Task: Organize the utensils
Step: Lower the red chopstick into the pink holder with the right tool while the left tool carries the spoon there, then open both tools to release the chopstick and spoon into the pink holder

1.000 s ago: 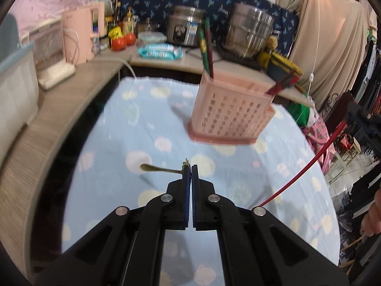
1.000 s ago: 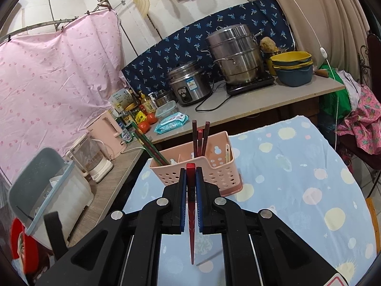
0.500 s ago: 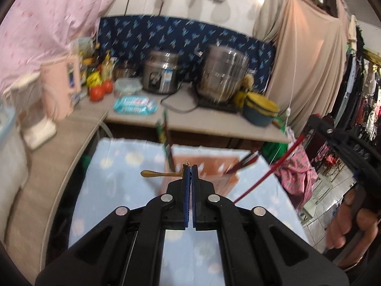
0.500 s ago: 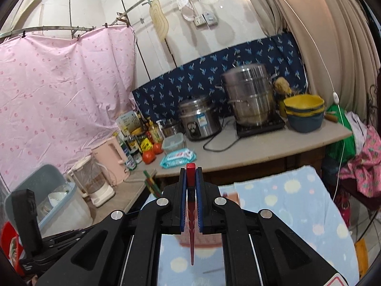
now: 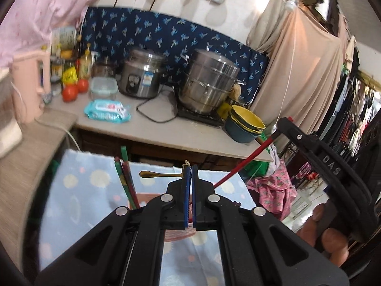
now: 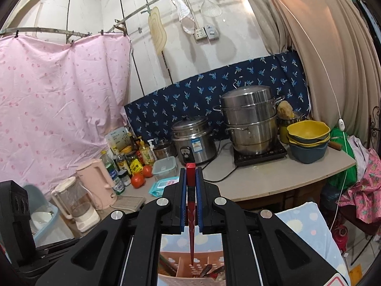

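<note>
The left gripper point(image 5: 189, 166), its jaws pressed together, pinched a small gold spoon point(image 5: 160, 174) by the very end of its handle. The spoon lay level and crosswise, its bowl pointing left in the left wrist view. The right gripper point(image 6: 191, 174) was clamped on the thick end of a red chopstick point(image 6: 191, 214), which hung almost straight down, thin tip lowest.

Seen from the left gripper, the same chopstick point(image 5: 243, 164) slanted from the right gripper point(image 5: 284, 125) down toward the left gripper's fingers. A hand point(image 5: 326, 236) gripped the right tool at the frame's edge.

Directly beneath both grippers stood the pink utensil basket point(image 6: 188, 271) on the table point(image 5: 78, 190), which was covered in a blue spotted cloth. The chopstick's tip hung just above the basket's slotted compartments, where dark chopsticks point(image 6: 209, 269) already leaned. Green and red chopsticks point(image 5: 126, 181) rose upright from the basket's left side, close beside the spoon's bowl.

Beyond, a counter point(image 5: 190, 135) carried a rice cooker point(image 5: 140, 76), a steel steamer pot point(image 5: 209, 81), stacked yellow and blue bowls point(image 5: 245, 124), tomatoes point(image 5: 70, 93), a pack of wipes point(image 5: 107, 110) and a pink kettle point(image 6: 96, 183).
</note>
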Demonstrator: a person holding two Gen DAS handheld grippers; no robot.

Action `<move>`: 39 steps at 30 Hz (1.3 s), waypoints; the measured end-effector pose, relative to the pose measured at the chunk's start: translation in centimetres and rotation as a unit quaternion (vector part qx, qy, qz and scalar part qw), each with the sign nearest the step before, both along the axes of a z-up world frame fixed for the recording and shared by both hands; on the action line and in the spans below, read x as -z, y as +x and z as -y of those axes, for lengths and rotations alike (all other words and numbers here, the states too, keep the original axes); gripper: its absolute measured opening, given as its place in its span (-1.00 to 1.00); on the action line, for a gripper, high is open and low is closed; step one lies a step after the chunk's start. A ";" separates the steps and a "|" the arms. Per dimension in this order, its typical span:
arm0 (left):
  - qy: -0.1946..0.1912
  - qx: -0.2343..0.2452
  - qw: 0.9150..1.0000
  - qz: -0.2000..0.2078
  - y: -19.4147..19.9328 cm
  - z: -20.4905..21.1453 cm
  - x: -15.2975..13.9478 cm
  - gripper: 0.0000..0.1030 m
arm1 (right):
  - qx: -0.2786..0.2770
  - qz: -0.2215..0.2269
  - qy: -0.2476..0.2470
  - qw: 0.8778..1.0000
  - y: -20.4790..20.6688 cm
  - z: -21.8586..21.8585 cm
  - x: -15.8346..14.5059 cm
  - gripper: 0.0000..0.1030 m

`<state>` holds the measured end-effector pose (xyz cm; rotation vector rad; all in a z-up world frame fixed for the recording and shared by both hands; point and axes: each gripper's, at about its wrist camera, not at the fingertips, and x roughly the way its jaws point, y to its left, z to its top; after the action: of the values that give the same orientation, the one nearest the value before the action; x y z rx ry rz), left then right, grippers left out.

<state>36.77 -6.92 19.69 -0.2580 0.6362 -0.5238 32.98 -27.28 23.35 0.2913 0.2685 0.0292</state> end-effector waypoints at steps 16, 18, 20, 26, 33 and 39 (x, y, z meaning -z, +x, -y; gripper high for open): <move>-0.069 0.003 0.994 -0.084 2.0 -0.2 4.9 -0.99 | -0.006 -0.045 -0.003 0.999 3.1 -0.3 4.8 -0.86; -0.075 -0.002 0.993 -0.086 1.8 -0.6 4.8 -0.99 | -0.007 -0.049 -0.005 0.999 3.3 -0.3 5.2 -0.86; -0.078 -0.004 0.994 -0.082 1.4 -0.9 4.4 -0.99 | -0.007 -0.051 -0.005 0.999 3.4 -0.4 5.4 -0.86; -0.076 0.000 0.995 -0.060 -0.2 -1.0 2.6 -0.99 | -0.006 -0.052 -0.004 0.999 3.4 -0.2 5.5 -0.86; -0.082 0.000 0.993 -0.084 -0.4 -1.0 4.1 -0.99 | -0.006 -0.057 -0.005 0.998 3.1 -0.4 6.3 -0.86; -0.059 -0.012 0.994 -0.092 0.1 -0.6 5.2 -0.99 | -0.010 -0.064 -0.010 0.998 3.3 -0.9 6.5 -0.86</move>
<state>36.88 -6.35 14.52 -0.4279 0.7805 -0.5199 36.26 -26.41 16.83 0.2716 0.3980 0.0280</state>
